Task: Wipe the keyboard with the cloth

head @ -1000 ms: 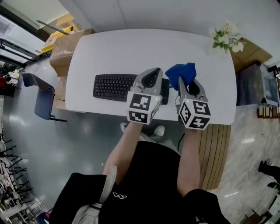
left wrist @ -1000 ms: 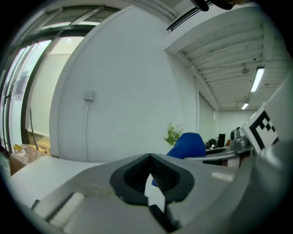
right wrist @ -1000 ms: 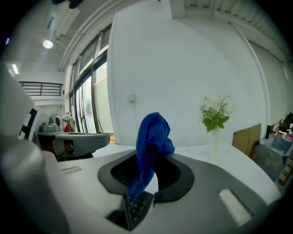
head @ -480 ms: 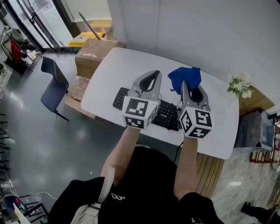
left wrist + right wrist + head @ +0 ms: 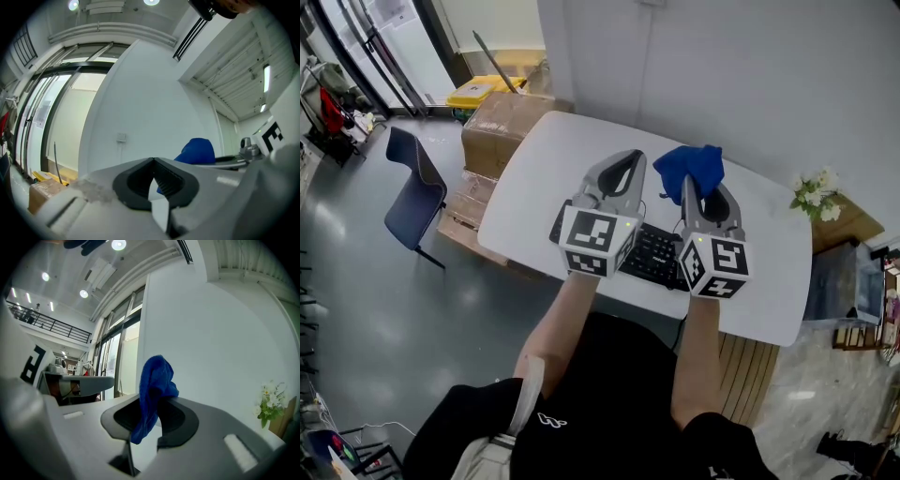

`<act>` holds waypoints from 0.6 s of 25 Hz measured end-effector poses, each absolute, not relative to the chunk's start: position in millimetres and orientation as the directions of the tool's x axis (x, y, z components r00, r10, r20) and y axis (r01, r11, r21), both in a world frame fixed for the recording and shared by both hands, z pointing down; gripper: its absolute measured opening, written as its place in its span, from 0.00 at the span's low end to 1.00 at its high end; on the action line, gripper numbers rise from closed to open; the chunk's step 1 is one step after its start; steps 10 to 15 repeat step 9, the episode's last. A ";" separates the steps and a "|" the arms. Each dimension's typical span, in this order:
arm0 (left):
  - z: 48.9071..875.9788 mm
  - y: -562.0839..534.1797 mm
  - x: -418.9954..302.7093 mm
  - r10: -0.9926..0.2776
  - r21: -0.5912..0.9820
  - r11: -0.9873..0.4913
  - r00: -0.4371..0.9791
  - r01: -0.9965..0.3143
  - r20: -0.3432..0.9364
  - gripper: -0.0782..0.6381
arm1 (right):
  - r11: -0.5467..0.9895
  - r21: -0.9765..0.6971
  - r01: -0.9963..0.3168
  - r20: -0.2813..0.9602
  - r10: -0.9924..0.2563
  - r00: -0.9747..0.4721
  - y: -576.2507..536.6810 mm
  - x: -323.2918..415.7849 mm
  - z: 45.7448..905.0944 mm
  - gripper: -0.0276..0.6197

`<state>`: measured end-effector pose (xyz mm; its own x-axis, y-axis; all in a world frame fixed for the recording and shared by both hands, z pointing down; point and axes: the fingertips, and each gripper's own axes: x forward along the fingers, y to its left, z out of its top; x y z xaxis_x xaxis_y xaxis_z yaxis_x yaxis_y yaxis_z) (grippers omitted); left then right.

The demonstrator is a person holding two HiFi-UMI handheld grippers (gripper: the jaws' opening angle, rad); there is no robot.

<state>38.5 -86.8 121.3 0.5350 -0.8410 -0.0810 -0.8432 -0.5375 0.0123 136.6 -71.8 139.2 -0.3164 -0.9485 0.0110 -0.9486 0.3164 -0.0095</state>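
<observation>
Bright, even ceiling light with soft shadows; both gripper views bulge fisheye, edges black, foreground perhaps slightly blurred.

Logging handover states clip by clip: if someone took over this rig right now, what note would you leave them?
Left gripper: jaws shut, empty, held up above the table.
Right gripper: shut on the crumpled blue cloth, also held up, clear of the keys.
Black keyboard: flat on the white oval table, partly hidden under both grippers.
Done: cloth is in the grip.
Left: lower the cloth onto the keys and wipe. Nothing here shows whether any wiping has happened.
</observation>
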 end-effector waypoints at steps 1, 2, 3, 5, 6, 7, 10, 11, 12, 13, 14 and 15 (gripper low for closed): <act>122.2 -87.6 37.0 -0.838 0.013 -0.542 0.539 -0.840 -0.082 0.10 | 0.312 -0.009 -0.950 0.011 -0.950 -0.312 -71.9 135.0 140.0 0.18; 122.6 -88.9 35.8 -0.835 0.014 -0.547 0.544 -0.837 -0.082 0.10 | 0.307 -0.008 -0.952 0.012 -0.951 -0.307 -72.4 133.7 140.3 0.18; 122.4 -90.7 34.5 -0.832 0.015 -0.551 0.548 -0.834 -0.083 0.10 | 0.303 -0.007 -0.953 0.012 -0.953 -0.303 -73.4 132.3 140.1 0.18; 121.9 -94.1 31.2 -0.827 0.016 -0.559 0.556 -0.829 -0.082 0.10 | 0.295 -0.006 -0.955 0.012 -0.955 -0.295 -76.0 128.6 139.5 0.18; 122.3 -95.0 29.1 -0.825 0.018 -0.562 0.559 -0.827 -0.082 0.10 | 0.293 -0.004 -0.956 0.011 -0.956 -0.293 -76.7 126.1 139.4 0.18; 123.3 -95.3 26.8 -0.824 0.021 -0.564 0.561 -0.825 -0.082 0.10 | 0.293 -0.002 -0.956 0.010 -0.956 -0.293 -76.9 123.4 139.6 0.18; 125.8 -95.0 21.9 -0.821 0.027 -0.568 0.565 -0.823 -0.082 0.10 | 0.293 0.003 -0.956 0.009 -0.956 -0.293 -76.4 117.6 139.9 0.18; 125.8 -95.0 21.9 -0.821 0.027 -0.568 0.565 -0.823 -0.082 0.10 | 0.293 0.003 -0.956 0.009 -0.956 -0.293 -76.4 117.6 139.9 0.18; 125.8 -95.0 21.9 -0.821 0.027 -0.568 0.565 -0.823 -0.082 0.10 | 0.293 0.003 -0.956 0.009 -0.956 -0.293 -76.4 117.6 139.9 0.18; 125.8 -95.0 21.9 -0.821 0.027 -0.568 0.565 -0.823 -0.082 0.10 | 0.293 0.003 -0.956 0.009 -0.956 -0.293 -76.4 117.6 139.9 0.18; 125.8 -95.0 21.9 -0.821 0.027 -0.568 0.565 -0.823 -0.082 0.10 | 0.293 0.003 -0.956 0.009 -0.956 -0.293 -76.4 117.6 139.9 0.18; 125.8 -95.0 21.9 -0.821 0.027 -0.568 0.565 -0.823 -0.082 0.10 | 0.293 0.003 -0.956 0.009 -0.956 -0.293 -76.4 117.6 139.9 0.18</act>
